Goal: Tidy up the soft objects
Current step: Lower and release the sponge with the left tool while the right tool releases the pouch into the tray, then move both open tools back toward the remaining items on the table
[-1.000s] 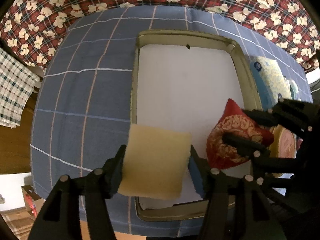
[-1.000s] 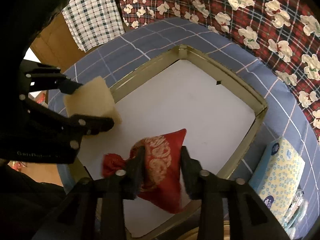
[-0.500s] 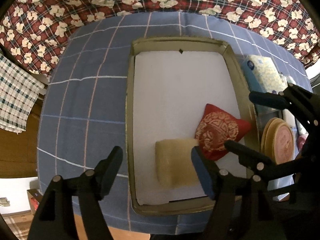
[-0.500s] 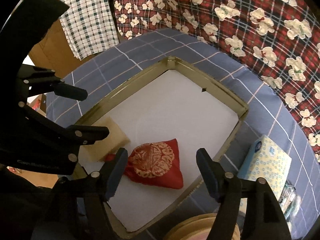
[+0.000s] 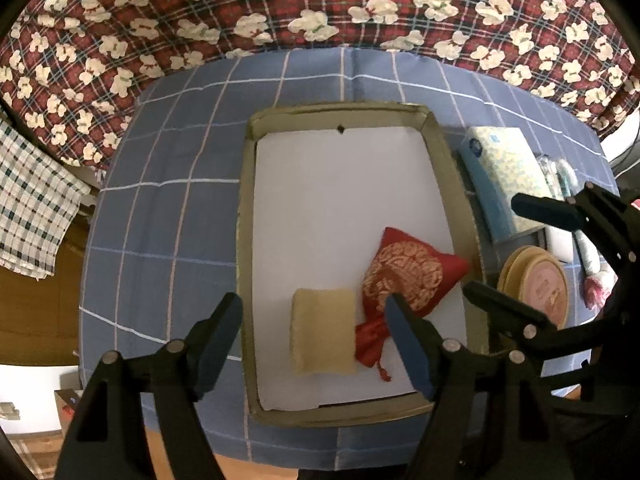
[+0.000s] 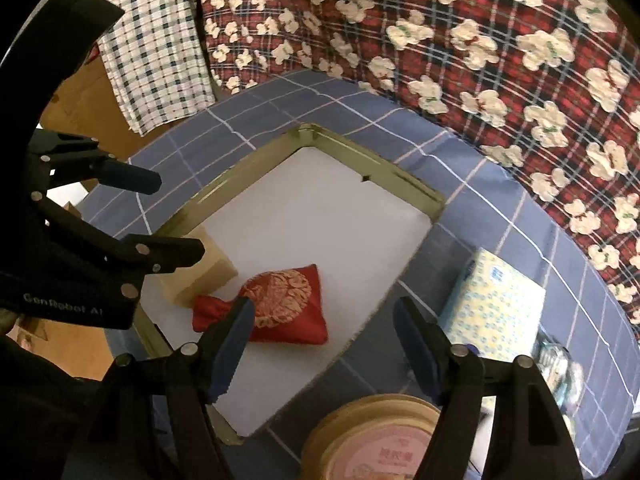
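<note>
A yellow sponge block (image 5: pixel 323 332) and a red embroidered pouch (image 5: pixel 408 280) lie side by side, touching, on the white liner of a gold-rimmed tray (image 5: pixel 246 240), near its front edge. My left gripper (image 5: pixel 312 312) hovers above the sponge with its jaws opening; nothing is between its pads. In the right wrist view my right gripper (image 6: pixel 324 316) stands open above the tray's near corner, clear of the pouch (image 6: pixel 284 304). There the sponge (image 6: pixel 208 272) is partly hidden behind the left gripper (image 6: pixel 174 214).
The tray rests on a blue checked cloth (image 5: pixel 160 208). Right of it lie a blue-and-yellow tissue pack (image 5: pixel 504 176) and a round tin with a pink lid (image 5: pixel 536 284). A red floral blanket (image 5: pixel 280 8) lies behind, a checked cloth (image 5: pixel 32 216) hangs at left.
Both grippers have let go: the sponge and the pouch dropped onto the tray liner. Both grippers opened wide and pulled up and back from the tray.
</note>
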A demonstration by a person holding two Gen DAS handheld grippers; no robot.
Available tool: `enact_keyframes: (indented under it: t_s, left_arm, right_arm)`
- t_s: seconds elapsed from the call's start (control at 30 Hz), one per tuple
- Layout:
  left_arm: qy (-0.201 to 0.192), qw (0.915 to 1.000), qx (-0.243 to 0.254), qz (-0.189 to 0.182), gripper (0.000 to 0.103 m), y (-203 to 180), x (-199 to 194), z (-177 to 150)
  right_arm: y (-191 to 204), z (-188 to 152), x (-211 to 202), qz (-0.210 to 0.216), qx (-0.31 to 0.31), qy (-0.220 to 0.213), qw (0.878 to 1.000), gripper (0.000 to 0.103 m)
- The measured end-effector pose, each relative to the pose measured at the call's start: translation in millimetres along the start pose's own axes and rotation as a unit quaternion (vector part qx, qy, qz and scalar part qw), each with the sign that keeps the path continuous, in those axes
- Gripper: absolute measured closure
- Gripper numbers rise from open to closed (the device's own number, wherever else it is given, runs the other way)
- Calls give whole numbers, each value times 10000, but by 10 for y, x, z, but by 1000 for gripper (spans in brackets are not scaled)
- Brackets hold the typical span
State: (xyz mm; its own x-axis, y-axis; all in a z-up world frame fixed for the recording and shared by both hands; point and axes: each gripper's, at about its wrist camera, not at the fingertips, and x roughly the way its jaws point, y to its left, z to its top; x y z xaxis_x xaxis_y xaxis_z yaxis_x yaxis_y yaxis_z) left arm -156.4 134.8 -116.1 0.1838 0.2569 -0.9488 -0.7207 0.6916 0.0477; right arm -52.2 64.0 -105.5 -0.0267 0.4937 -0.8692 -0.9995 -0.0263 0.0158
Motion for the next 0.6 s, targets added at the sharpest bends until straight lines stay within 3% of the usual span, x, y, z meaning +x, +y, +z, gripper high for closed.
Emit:
enact_keyframes:
  t_s: [0.1, 0.6]
  left_arm:
    - [-55, 9999, 85, -35, 28, -78, -34, 27]
    - [-186, 9970, 684, -321, 27, -713, -116, 166]
  right_arm:
    - [-58, -41, -60, -87, 77, -50, 9999, 24]
    - [-521, -509, -413, -631, 752, -90, 9951, 23]
